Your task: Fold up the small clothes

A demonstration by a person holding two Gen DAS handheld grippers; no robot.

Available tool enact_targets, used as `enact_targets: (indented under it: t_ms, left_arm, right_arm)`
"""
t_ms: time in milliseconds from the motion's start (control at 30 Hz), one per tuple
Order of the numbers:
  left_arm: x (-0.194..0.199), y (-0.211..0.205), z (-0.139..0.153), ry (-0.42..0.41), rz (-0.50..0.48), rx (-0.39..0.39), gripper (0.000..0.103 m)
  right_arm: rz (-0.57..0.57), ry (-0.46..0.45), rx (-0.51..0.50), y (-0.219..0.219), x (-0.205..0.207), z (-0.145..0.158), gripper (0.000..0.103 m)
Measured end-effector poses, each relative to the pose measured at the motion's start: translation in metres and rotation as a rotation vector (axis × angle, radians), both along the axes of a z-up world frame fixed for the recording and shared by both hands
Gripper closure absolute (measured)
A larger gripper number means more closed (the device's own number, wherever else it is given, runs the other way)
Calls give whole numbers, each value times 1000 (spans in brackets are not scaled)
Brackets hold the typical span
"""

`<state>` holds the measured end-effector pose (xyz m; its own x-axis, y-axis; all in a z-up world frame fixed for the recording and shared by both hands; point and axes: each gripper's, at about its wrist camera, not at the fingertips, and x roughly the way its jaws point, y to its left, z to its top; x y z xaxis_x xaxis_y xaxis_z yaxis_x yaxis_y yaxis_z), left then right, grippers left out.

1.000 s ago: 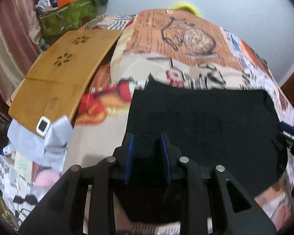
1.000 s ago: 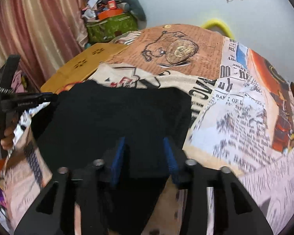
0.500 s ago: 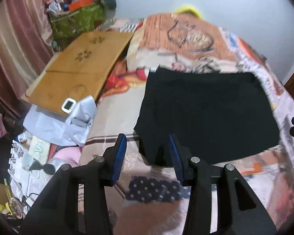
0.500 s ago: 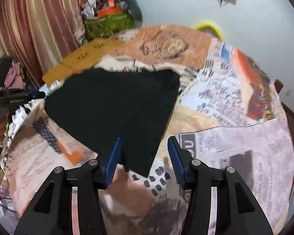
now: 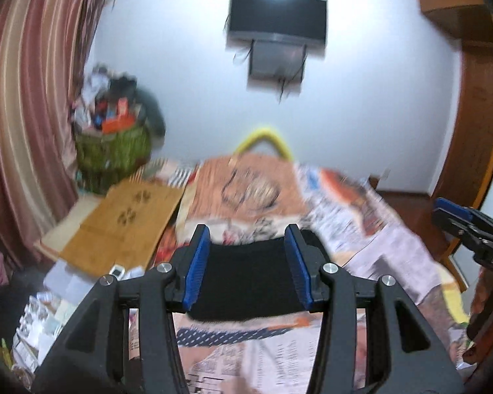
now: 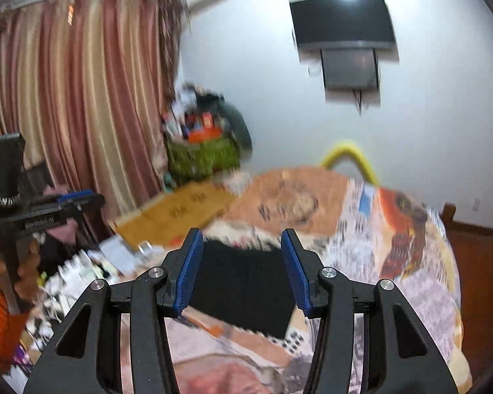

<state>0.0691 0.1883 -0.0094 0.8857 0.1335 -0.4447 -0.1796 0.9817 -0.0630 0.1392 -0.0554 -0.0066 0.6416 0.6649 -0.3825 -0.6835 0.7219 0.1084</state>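
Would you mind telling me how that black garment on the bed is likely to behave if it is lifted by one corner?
The black garment lies flat and thin on the printed bedspread, so it would probably droop limply. It looks light. Being cloth, it likely bunches rather than slides when pushed.

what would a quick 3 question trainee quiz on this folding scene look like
1. True or false: the left tongs are clamped on the black cloth.
2. What does the black cloth lie on? A) a bare wooden floor B) a bed with a printed cover C) a glass table
3. What hangs on the white wall above the bed?

Key
1. False. Both the left tongs and the right tongs stand open above the bed with nothing between their pads. The left ones have just been opening.
2. B
3. A dark flat screen with a small box under it.
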Motion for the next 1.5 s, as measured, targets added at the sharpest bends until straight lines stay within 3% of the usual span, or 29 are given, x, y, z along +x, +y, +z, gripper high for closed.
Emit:
enact_targets:
  t_ms: [100,267,533,667,733,1500]
  left_arm:
    - [-28,-25,23,-94,-9,38,53]
    - [-60,-52,34,-176,-3,55,45]
    - [-89,-76,32,-227,16,77,13]
    - [-94,-77,31,-238,29,77,1]
    - [-96,-77,30,-242,33,77,0]
    - [-93,-69,20,-217,43,47,0]
  right_arm:
    - [9,-62,61,-6,-23,18,57]
    - [3,-131,117,-11,-54,32,55]
    - [-57,-190,116,-11,-76,29,17]
    - [-74,-185,113,-15,-79,28,7]
    - [-86,-184,112,-19,-81,27,0]
    - [-102,-152,104,-24,-85,23,0]
